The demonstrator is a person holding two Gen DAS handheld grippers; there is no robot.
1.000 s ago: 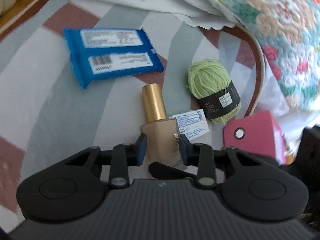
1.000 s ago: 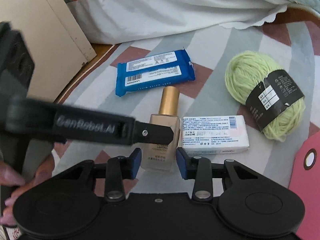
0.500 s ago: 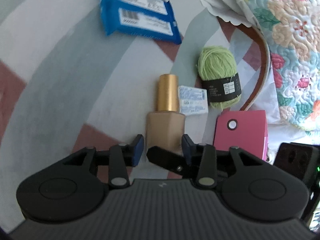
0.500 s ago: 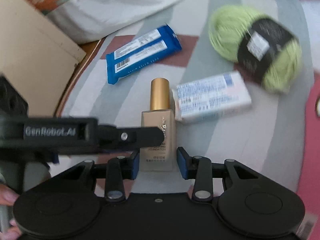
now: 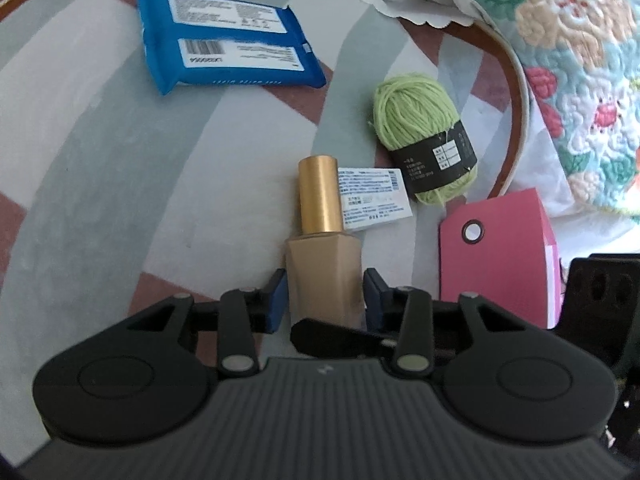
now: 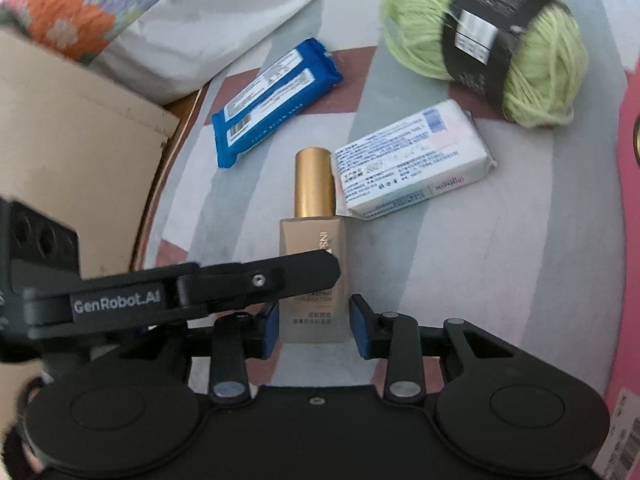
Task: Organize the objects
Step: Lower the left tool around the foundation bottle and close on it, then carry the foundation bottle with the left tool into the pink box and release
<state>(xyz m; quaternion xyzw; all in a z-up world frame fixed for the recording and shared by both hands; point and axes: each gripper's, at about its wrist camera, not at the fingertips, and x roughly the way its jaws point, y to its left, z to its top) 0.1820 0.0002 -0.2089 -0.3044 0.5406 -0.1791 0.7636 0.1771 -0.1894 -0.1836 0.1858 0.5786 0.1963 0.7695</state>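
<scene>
Two grippers on one item. Left wrist view: foundation bottle (image 5: 324, 272) lies on the striped rug (image 5: 120, 160), gold cap pointing away, base end between the left gripper (image 5: 324, 300) pads. The pads sit right at the glass, but can't tell if they're actually squeezing. Right wrist view: right gripper (image 6: 314, 320) jaws are closing on that same base, a sliver of gap each side, not gripping yet. A left-gripper finger crosses over the bottle. Risks: the claws clash at the base. Smooth glass held only at one end could pivot or slip. The cap touches the soap packet (image 6: 412, 164), so a lift may drag it toward the green yarn (image 6: 492, 44).
</scene>
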